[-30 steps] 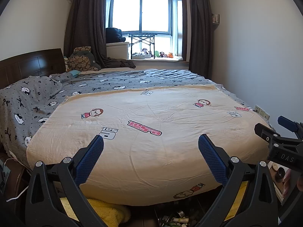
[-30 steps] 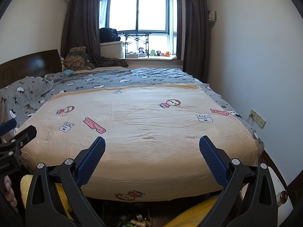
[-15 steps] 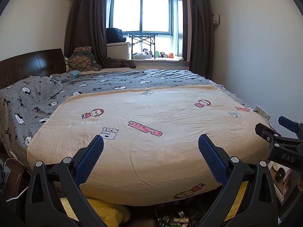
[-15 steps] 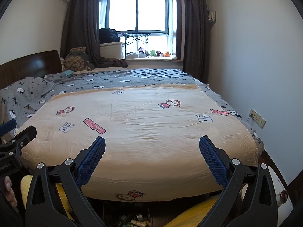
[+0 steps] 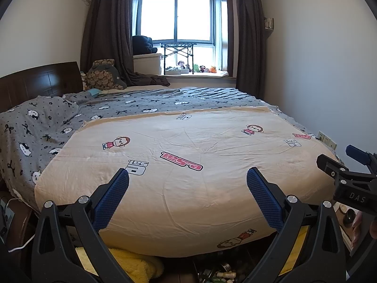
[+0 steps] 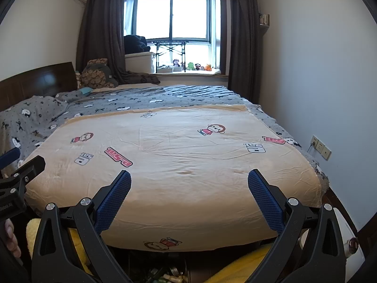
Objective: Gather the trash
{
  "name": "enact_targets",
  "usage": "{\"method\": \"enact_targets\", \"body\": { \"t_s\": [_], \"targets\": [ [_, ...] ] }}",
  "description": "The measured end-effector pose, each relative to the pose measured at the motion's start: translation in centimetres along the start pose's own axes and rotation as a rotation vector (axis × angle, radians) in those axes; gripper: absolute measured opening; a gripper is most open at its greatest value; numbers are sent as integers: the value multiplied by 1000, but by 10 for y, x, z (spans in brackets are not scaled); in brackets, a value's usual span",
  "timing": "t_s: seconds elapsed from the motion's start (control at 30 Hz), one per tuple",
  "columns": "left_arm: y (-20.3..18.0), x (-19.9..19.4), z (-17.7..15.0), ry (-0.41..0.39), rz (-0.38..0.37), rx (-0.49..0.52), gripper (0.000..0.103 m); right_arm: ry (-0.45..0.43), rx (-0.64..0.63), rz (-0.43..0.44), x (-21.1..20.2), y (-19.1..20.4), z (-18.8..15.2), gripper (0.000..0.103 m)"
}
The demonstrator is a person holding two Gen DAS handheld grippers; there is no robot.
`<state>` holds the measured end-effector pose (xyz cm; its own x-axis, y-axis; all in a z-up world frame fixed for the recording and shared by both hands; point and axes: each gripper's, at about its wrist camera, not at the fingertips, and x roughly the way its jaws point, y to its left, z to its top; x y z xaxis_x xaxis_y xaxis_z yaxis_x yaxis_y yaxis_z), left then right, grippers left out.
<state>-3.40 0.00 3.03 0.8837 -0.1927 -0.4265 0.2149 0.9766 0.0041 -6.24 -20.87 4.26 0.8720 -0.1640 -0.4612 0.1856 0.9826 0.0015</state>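
Observation:
Both grippers are held side by side at the foot of a bed, pointing over it. My left gripper [image 5: 188, 174] is open and empty, its blue pads wide apart. My right gripper [image 6: 189, 175] is open and empty too; it also shows at the right edge of the left wrist view [image 5: 348, 174]. A small heap of trash, bottles and small containers, lies on the floor under the bed's foot edge [image 5: 223, 273] and shows in the right wrist view [image 6: 167, 274], below and between the fingers. No trash shows on the bed.
The bed carries a beige cartoon-print sheet [image 5: 188, 160] over a grey blanket [image 5: 47, 122]. A yellow fluffy towel [image 5: 134, 264] lies on the floor by the trash. A white wall with sockets [image 6: 320, 147] stands on the right. The window sill [image 5: 195, 70] holds small toys.

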Motion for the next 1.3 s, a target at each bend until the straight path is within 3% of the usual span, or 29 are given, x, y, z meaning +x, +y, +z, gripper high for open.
{"method": "enact_targets", "body": {
  "t_s": [0.93, 1.3],
  "targets": [
    [-7, -1, 2, -5, 31, 25, 95, 0, 1, -1, 0, 0, 0, 99],
    [-8, -6, 1, -34, 6, 25, 95, 10, -1, 0, 2, -1, -2, 99]
  ]
}}
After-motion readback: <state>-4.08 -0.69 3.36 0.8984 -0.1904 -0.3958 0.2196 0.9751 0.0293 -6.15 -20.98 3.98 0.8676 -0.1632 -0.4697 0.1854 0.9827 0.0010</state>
